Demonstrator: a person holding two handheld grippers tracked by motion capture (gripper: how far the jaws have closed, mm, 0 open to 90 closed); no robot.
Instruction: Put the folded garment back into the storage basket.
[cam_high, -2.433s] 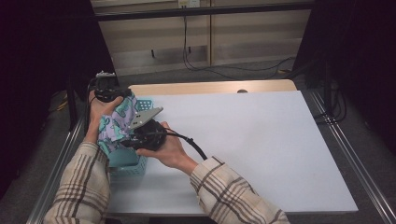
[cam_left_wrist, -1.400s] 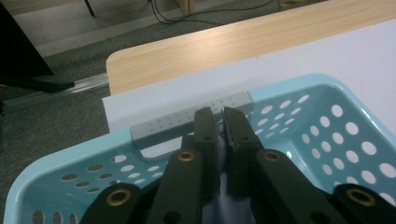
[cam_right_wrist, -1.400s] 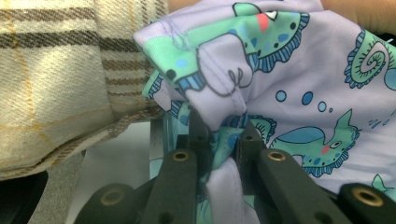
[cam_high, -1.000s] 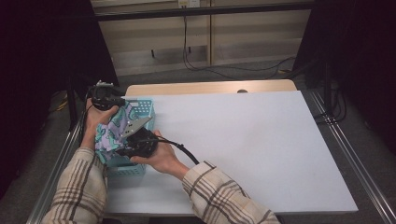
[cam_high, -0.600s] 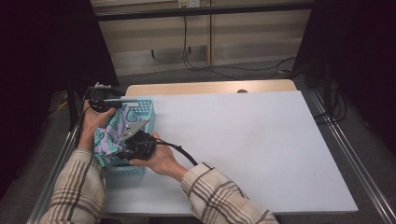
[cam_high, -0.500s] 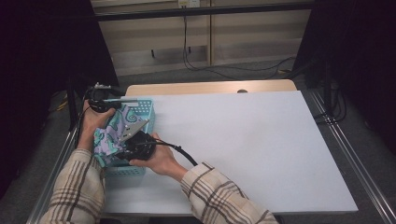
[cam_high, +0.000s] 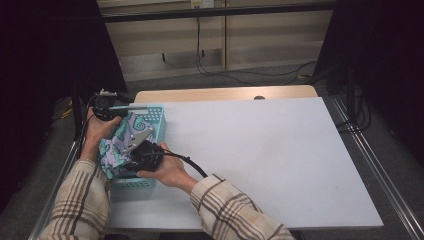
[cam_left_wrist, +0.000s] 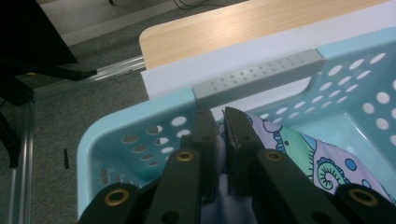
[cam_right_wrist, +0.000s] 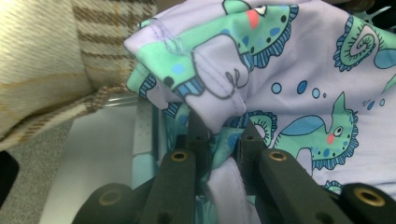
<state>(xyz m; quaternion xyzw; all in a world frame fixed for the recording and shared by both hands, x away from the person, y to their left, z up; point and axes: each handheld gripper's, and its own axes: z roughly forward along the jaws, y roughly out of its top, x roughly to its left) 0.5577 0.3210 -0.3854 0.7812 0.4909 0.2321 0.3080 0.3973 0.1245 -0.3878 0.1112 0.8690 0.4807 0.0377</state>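
My right tongs (cam_right_wrist: 219, 135) and left tongs (cam_left_wrist: 223, 128) both pinch the lilac seahorse-print cloth (cam_right_wrist: 299, 79) inside the perforated turquoise plastic basket (cam_left_wrist: 140, 126).

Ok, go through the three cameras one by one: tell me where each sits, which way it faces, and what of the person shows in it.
High view: fixed above the person's side, facing forward and down on the white table; both plaid sleeves and hands enter from the bottom.
Left gripper view: rides the left gripper, looking along its jaws at the blue basket rim and grey handle.
Right gripper view: rides the right gripper, looking at the patterned cloth pinched between its jaws; a plaid sleeve shows.
Shared: cloth and basket appear in the high view and the left gripper view.
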